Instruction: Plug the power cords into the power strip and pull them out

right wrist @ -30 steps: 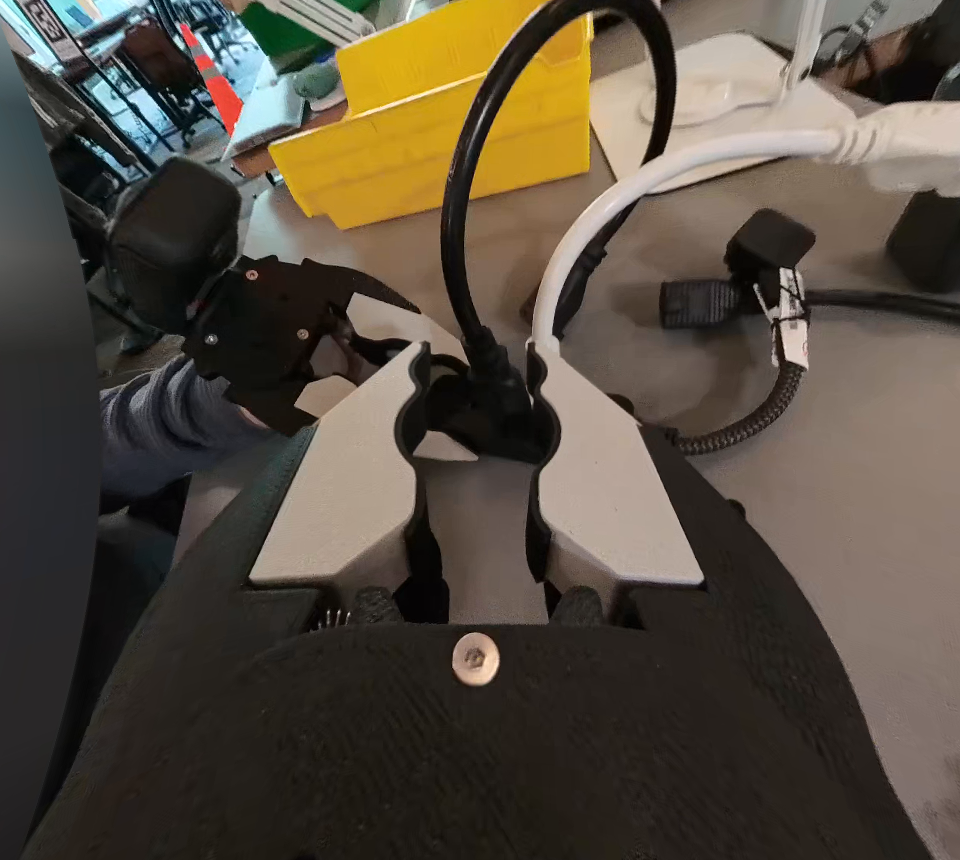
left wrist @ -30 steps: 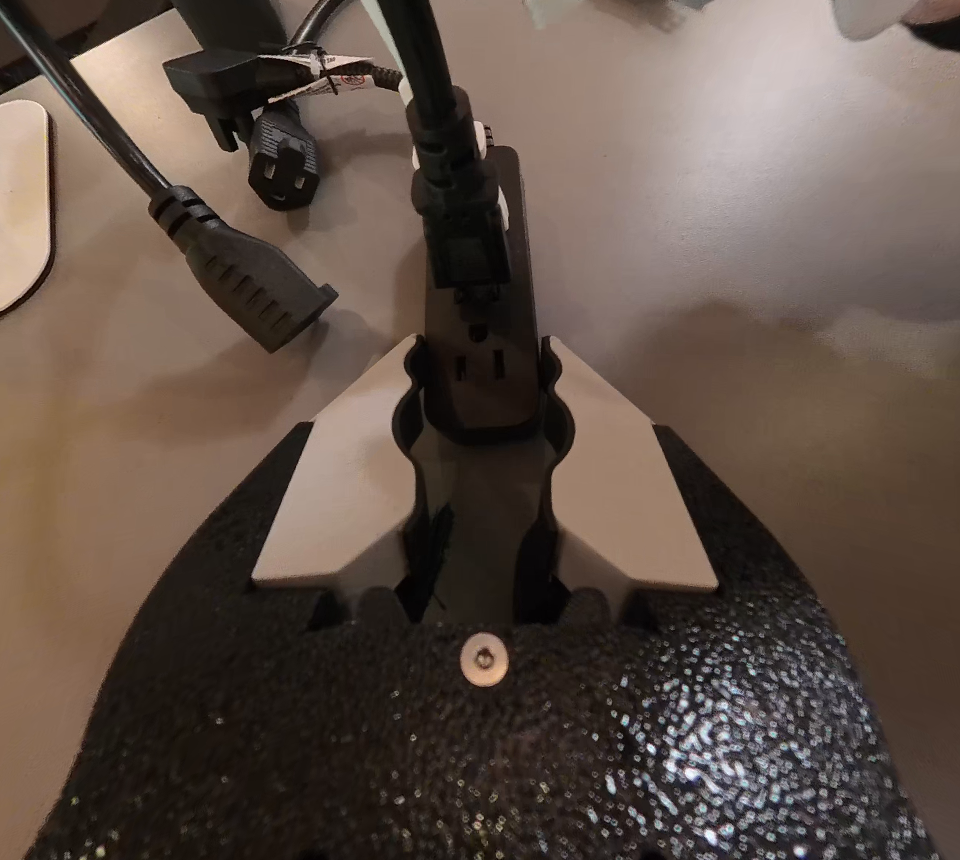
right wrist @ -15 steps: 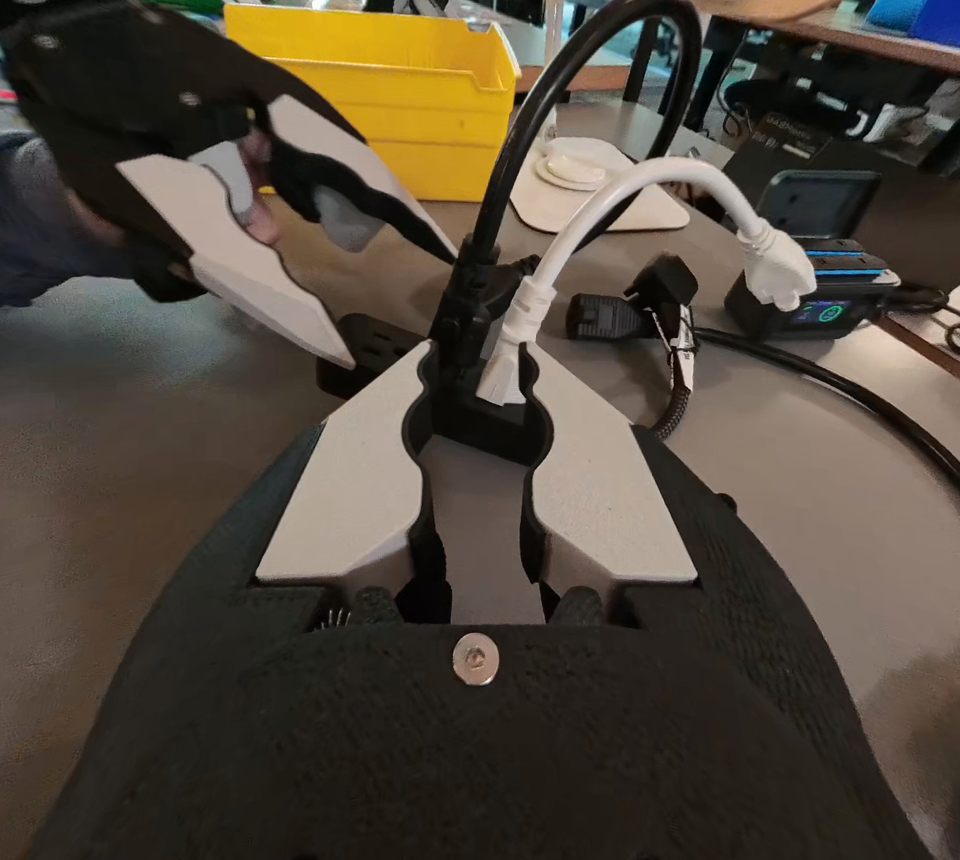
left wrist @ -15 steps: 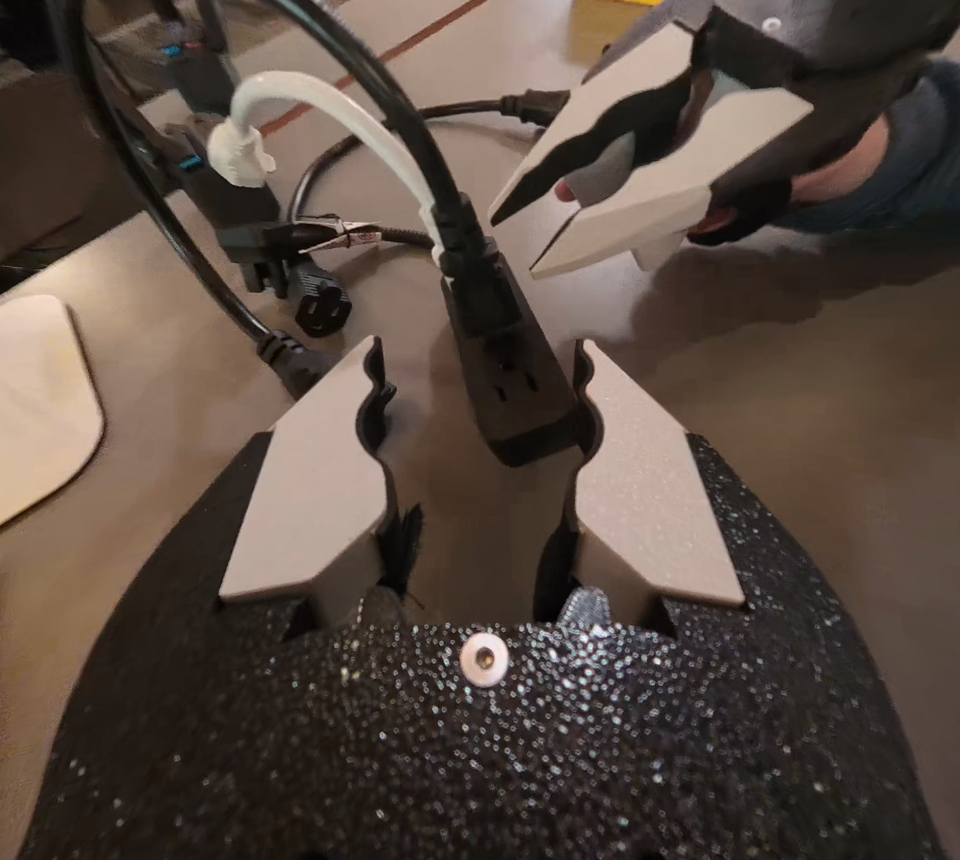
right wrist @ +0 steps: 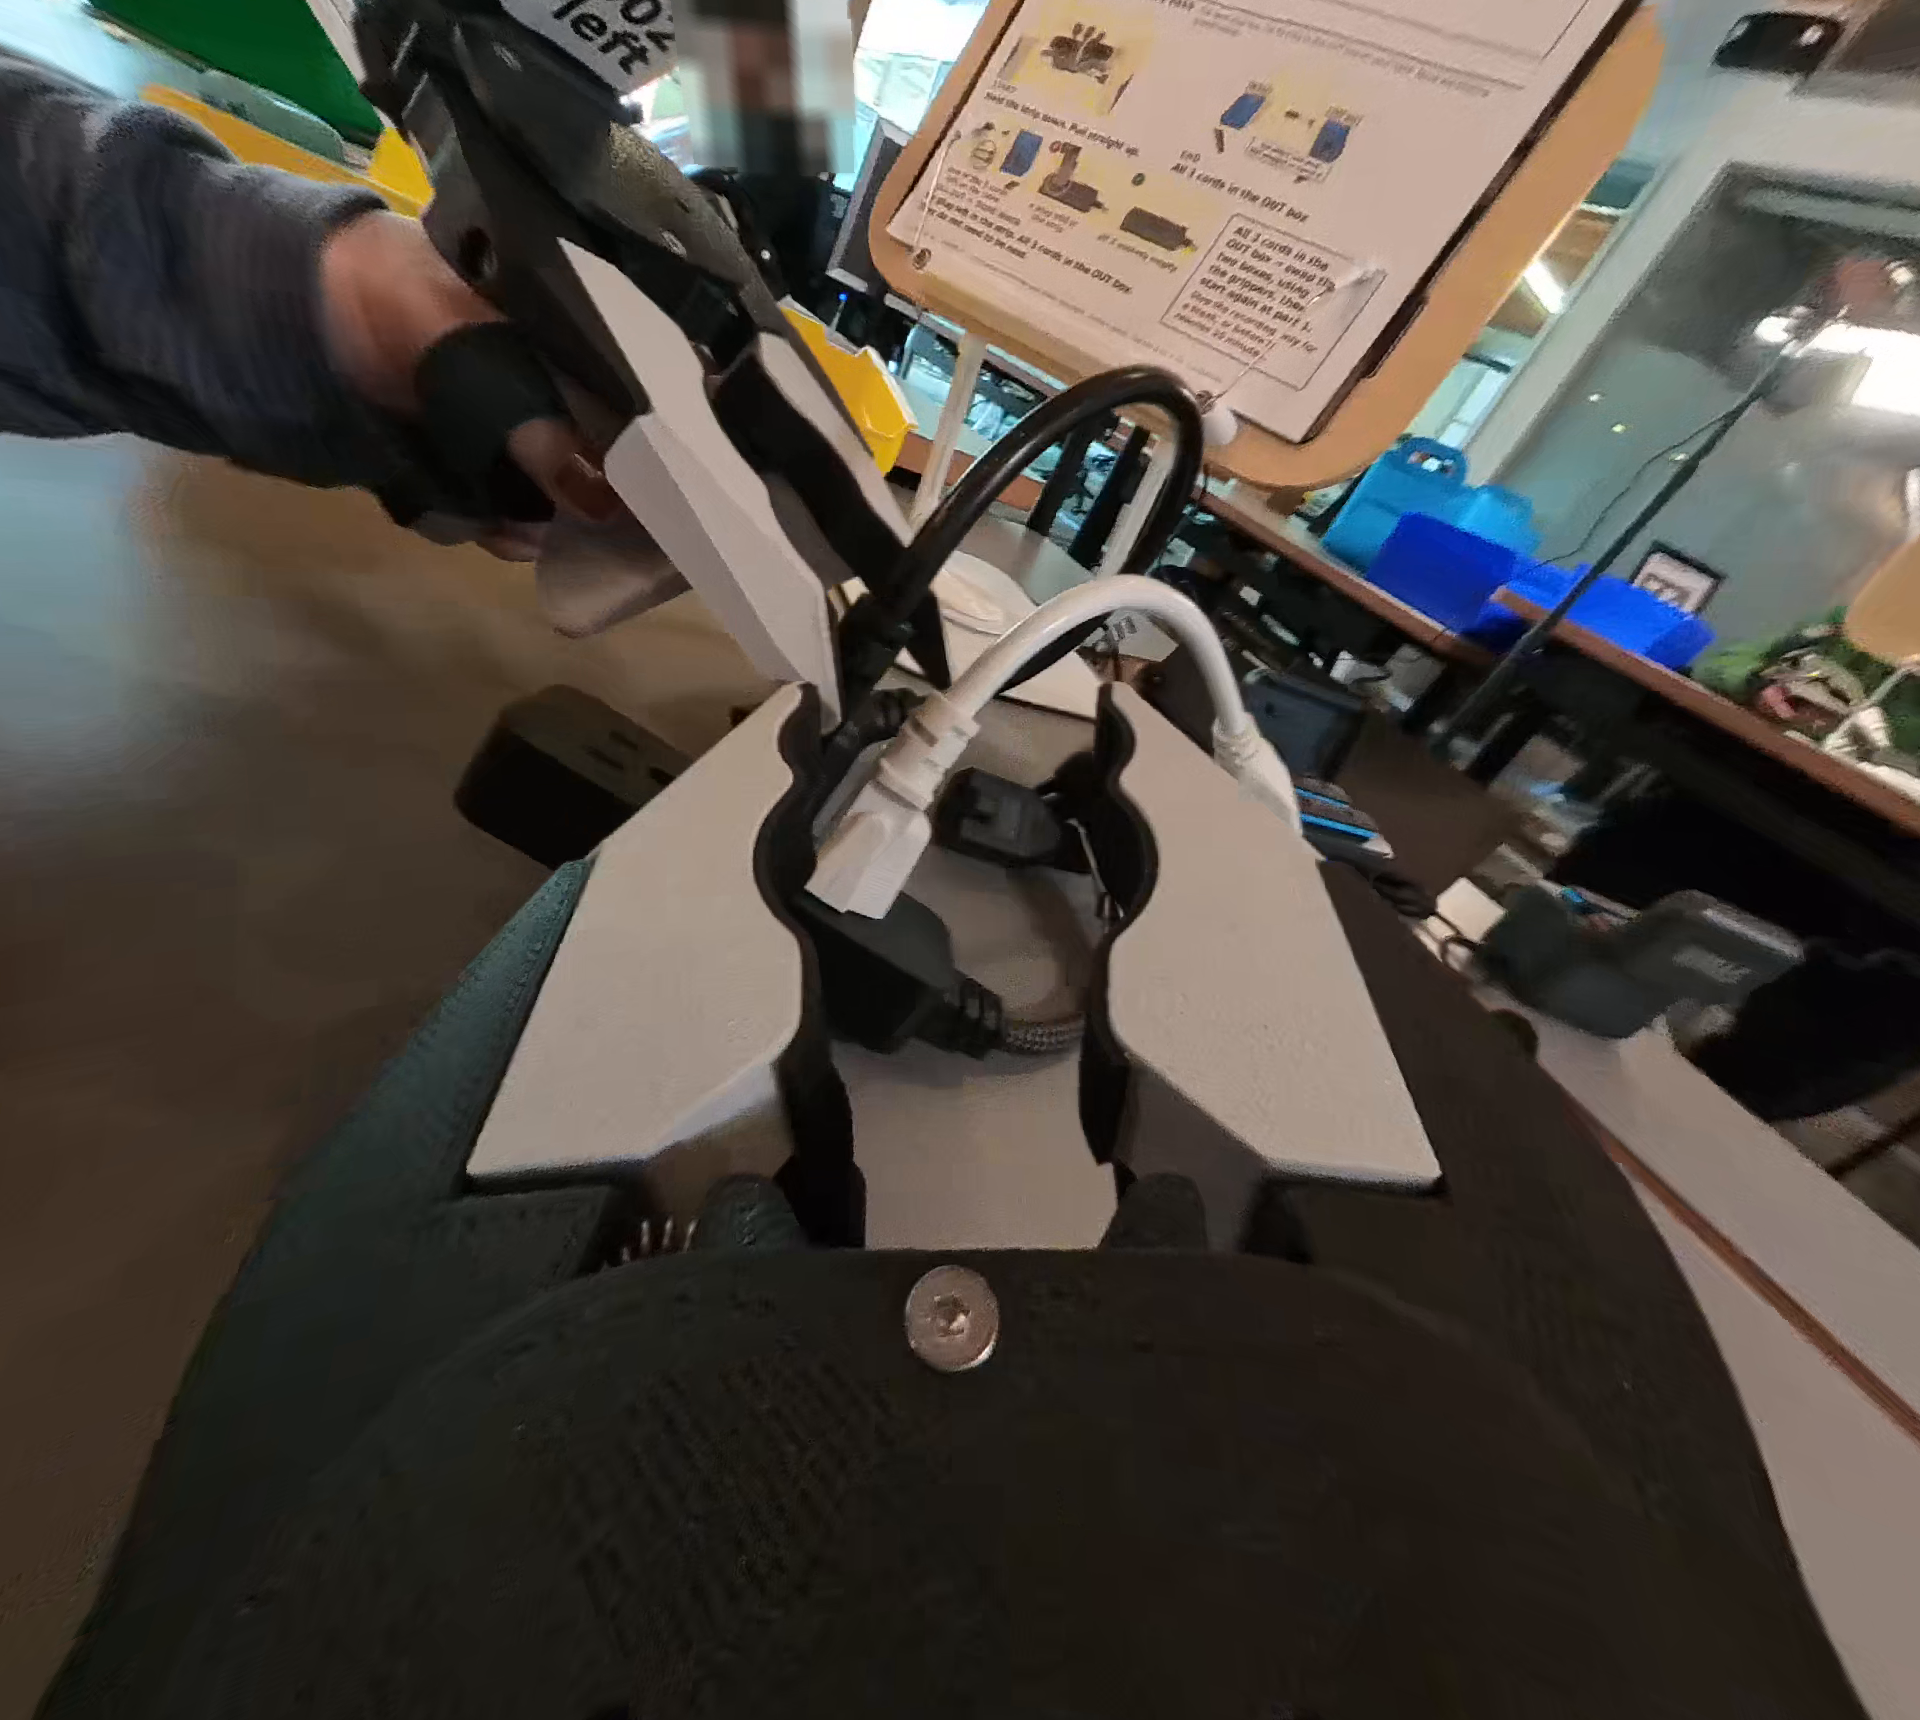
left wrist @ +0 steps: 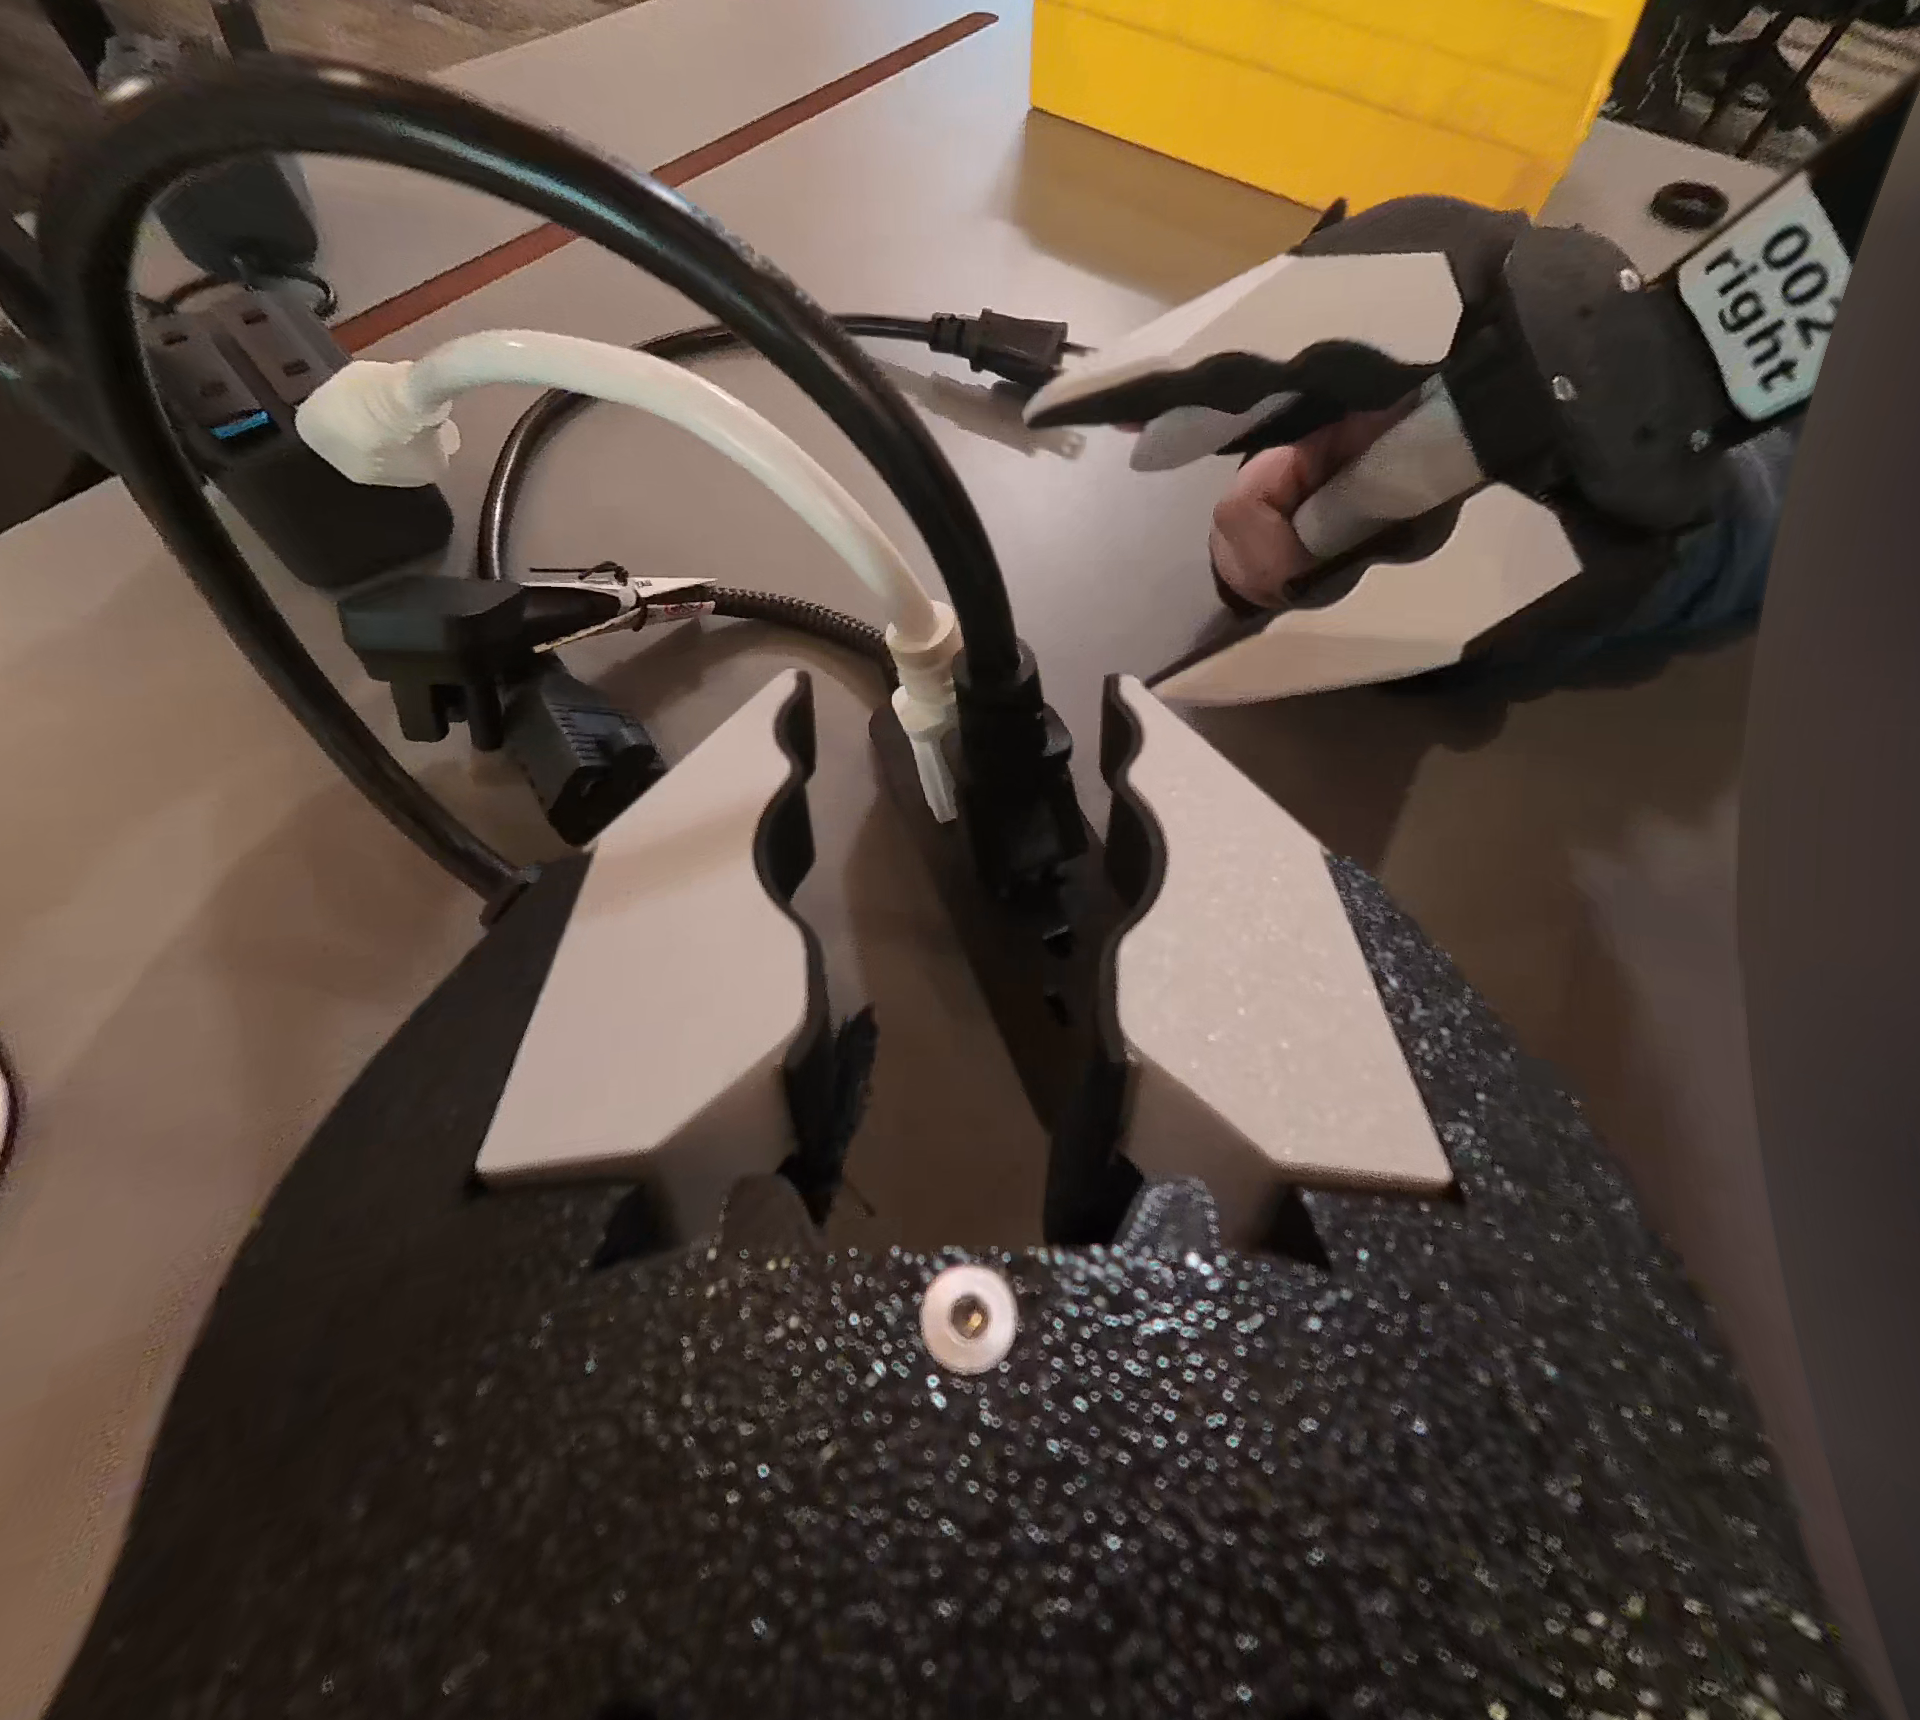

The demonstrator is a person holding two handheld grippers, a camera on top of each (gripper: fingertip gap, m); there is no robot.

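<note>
The black power strip (left wrist: 1039,922) lies on the table between the fingers of my left gripper (left wrist: 951,704), which is open and closer to it on the right side. A black plug (left wrist: 1013,735) and a white plug (left wrist: 925,714) stand in the strip. My right gripper (right wrist: 956,714) is open, with the white plug (right wrist: 883,829) and the strip's cord end (right wrist: 894,964) between its fingers. It also shows in the left wrist view (left wrist: 1299,465), open, just right of the strip. A loose black plug (left wrist: 997,335) lies farther back.
A yellow bin (left wrist: 1330,8) stands at the back right. A black charging block (left wrist: 260,403) holds the white cord's other end, with a black connector (left wrist: 582,756) and an adapter (left wrist: 447,631) beside it. An instruction board (right wrist: 1247,60) stands behind.
My left gripper, shut on the strip's end a second ago, has opened and tilted up. My right gripper has let go of the black plug, drawn back and opened wider.
</note>
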